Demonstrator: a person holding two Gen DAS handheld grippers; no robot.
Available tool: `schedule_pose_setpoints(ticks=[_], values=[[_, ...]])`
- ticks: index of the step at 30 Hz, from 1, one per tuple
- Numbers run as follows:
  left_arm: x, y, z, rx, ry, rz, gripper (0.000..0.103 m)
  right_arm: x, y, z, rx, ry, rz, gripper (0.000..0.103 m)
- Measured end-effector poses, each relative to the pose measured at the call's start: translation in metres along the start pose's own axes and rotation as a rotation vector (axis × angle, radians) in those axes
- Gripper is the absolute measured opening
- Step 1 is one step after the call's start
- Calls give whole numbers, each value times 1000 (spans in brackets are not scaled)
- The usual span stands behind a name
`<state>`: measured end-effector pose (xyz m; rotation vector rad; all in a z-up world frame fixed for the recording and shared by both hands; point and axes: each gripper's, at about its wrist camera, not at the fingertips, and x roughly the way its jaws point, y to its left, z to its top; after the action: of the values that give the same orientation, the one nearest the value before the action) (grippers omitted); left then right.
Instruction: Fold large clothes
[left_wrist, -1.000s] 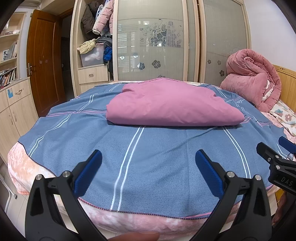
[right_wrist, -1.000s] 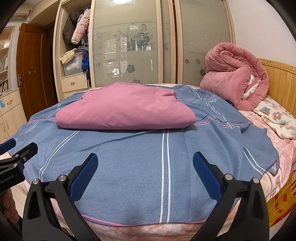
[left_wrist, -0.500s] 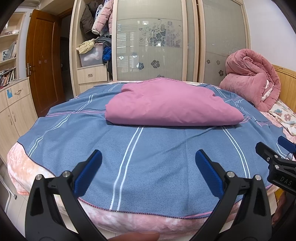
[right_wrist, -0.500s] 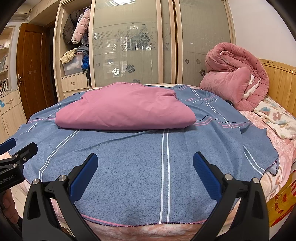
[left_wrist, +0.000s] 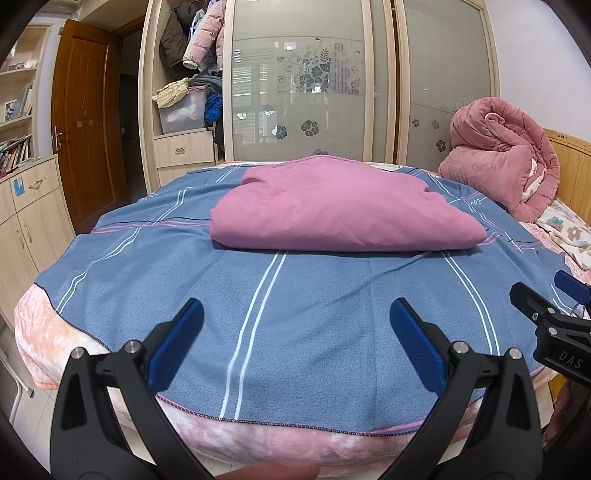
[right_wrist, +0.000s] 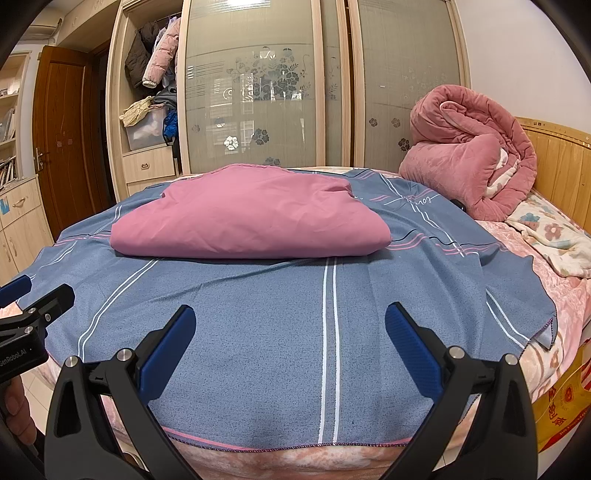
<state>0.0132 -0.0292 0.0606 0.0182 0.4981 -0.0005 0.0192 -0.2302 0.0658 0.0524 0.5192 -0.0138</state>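
left gripper (left_wrist: 295, 328) spread wide, jaws far apart, nothing between the blue ribbed pads (left_wrist: 413, 345); it hangs over the near edge of the bed (left_wrist: 258, 439) and touches no cloth. right gripper (right_wrist: 290, 332) likewise spread wide and empty, over the same near edge; pads blue, textured, on black plastic arms with silver bolts. each gripper's tip shows at the side of the other's view, so the two sit side by side, apart. pink garment (left_wrist: 340, 210) lies folded into a thick, roughly rectangular pad with rounded edges, smooth matte cloth with faint creases, on the middle of the bed toward the far edge, well apart from both grippers. under it a blue sheet (left_wrist: 314, 295), flat, fine-grained weave, white double stripes and thin pink lines, stitched hem along the near edge; its right corner is turned up in the right wrist view. pink mottled mattress cover shows below the hem. rolled pink quilt (right_wrist: 472, 162), plush and bulky, at the far right corner against the wooden headboard (right_wrist: 557, 162). frosted floral wardrobe doors (right_wrist: 255, 88) beyond the far edge
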Motion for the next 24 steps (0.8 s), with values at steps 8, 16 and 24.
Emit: schedule_pose_setpoints(ticks=[8,16,24], values=[[0,0,0,-1,0,0,101,0,0,0,1,-1,-1,102],[0,0,0,-1,0,1,101,0,0,0,0,0,0,102],[0,-2,1,2,1,-3,101,0,0,0,0,0,0,102]])
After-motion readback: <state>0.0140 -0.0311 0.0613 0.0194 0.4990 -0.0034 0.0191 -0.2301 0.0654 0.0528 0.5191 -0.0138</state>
